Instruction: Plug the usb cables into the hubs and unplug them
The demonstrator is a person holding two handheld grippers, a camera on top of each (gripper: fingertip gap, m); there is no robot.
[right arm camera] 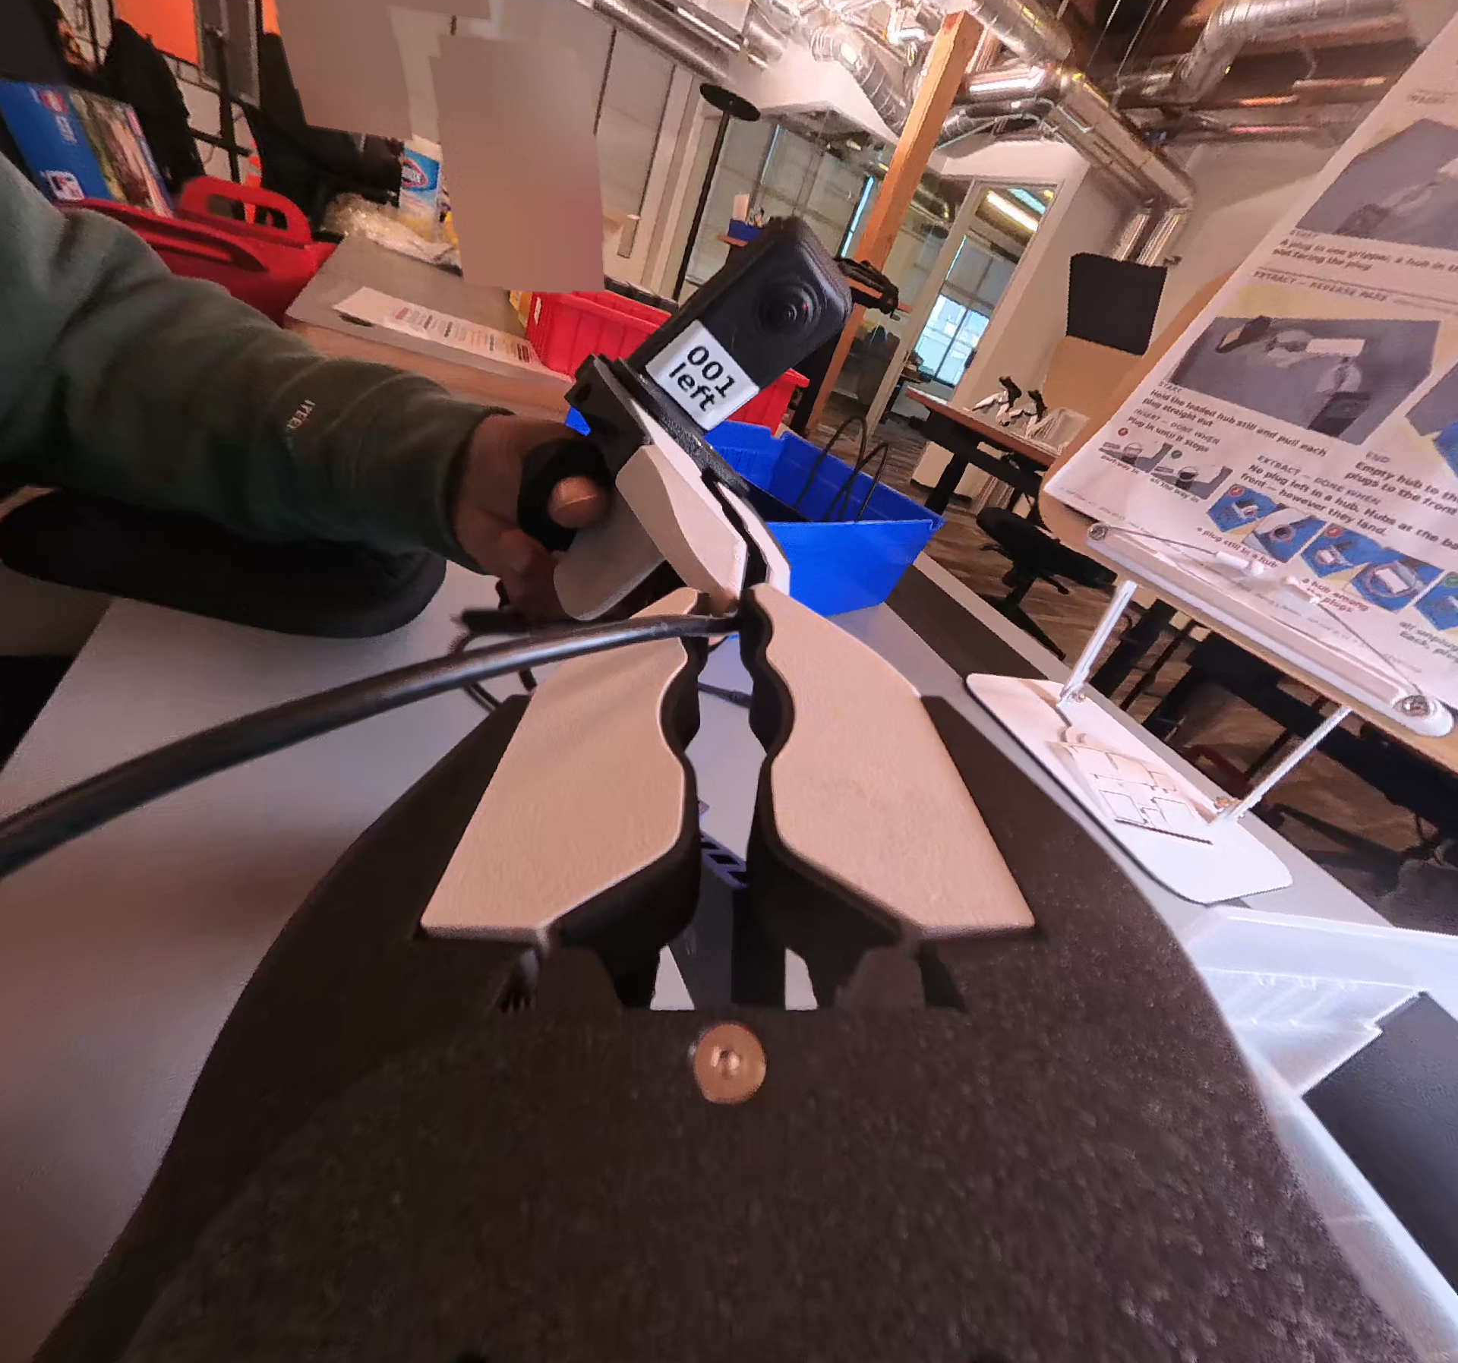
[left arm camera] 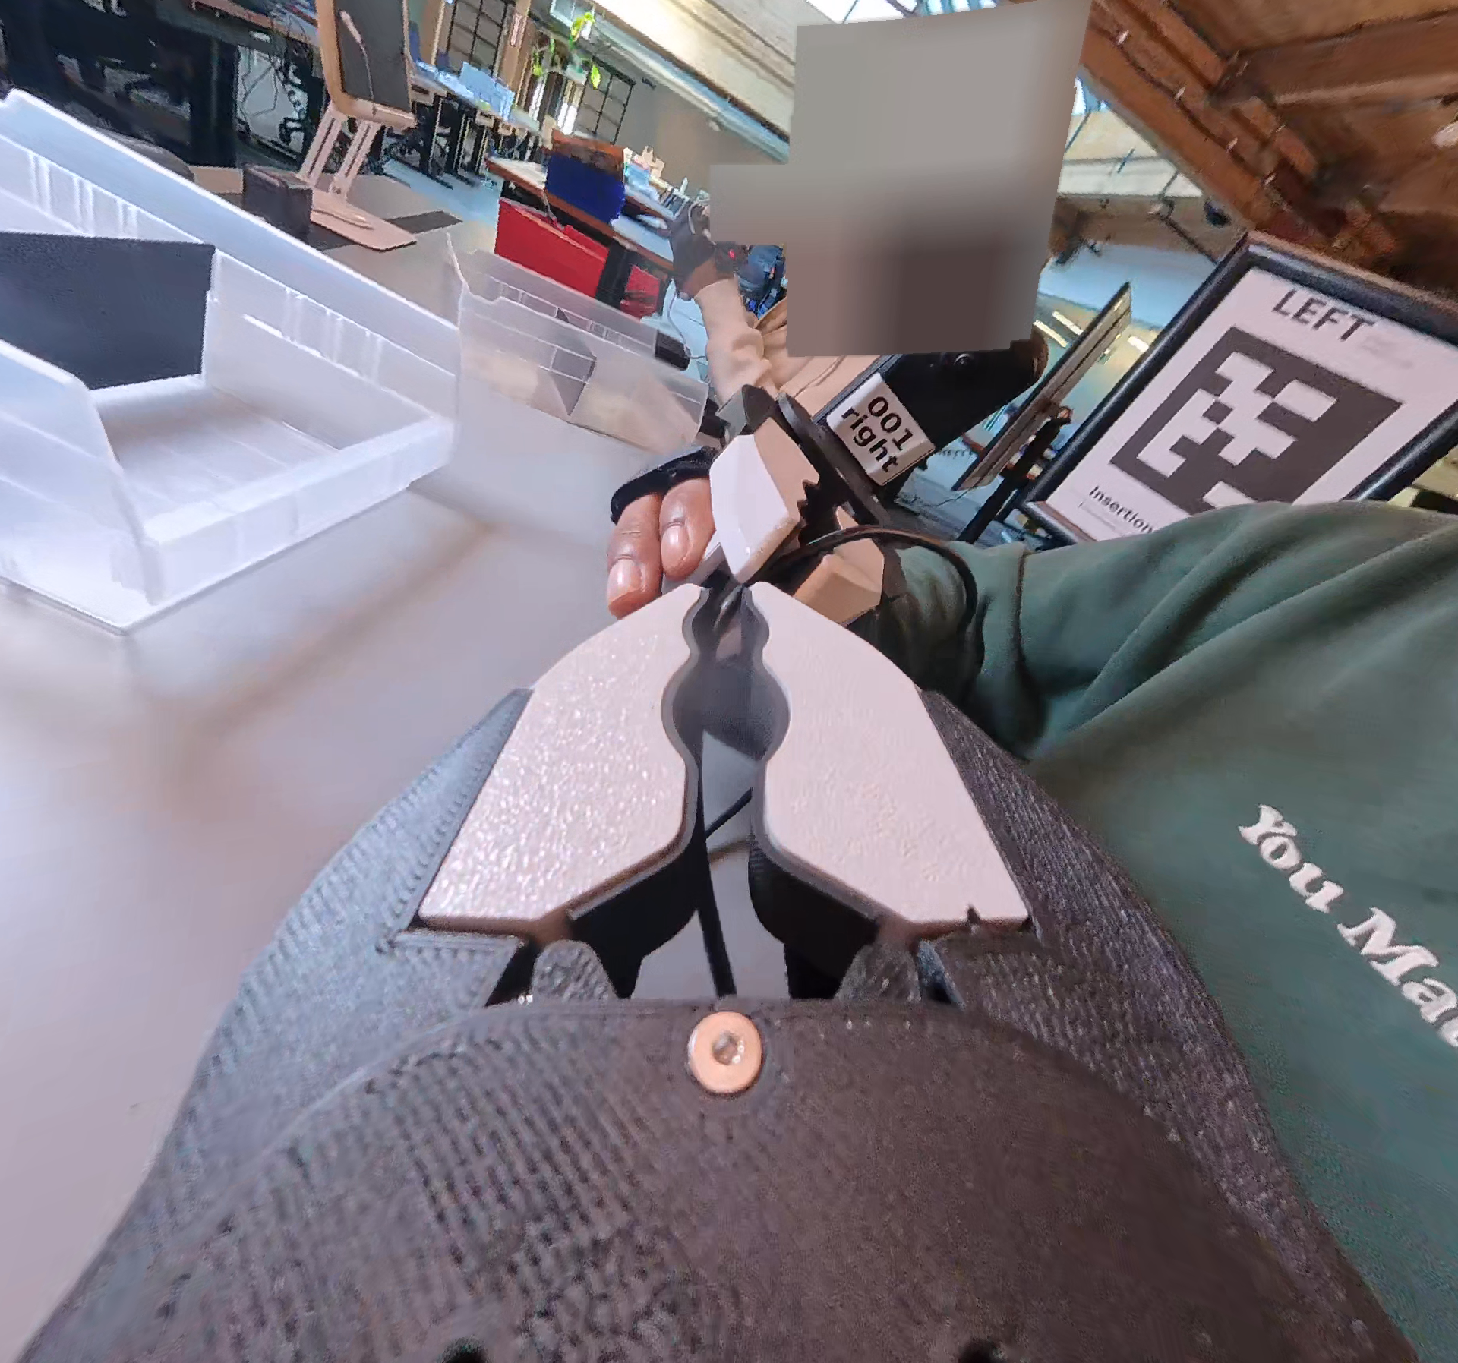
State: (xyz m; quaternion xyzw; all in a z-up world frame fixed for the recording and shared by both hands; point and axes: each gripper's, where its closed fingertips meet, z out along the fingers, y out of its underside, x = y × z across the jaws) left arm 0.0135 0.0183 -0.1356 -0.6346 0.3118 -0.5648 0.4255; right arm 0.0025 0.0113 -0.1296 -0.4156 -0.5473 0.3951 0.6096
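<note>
- Two grippers, tip to tip above the pale table, so you've got them pretty much nose to nose.
- Your left gripper has its fingers nearly pressed together, pinching something dark. A thin black cable hangs from it, but I can't tell if it's a plug or a hub.
- Your right gripper is closed down on a black cable at its tips. That cable sweeps off to the left toward your sleeve.
- No hub clearly visible in either view, the fingers hide the meeting point.
- Clear bins sit off to the side, and a blue bin is behind the left gripper.
- Instruction board stands on the right.
</note>
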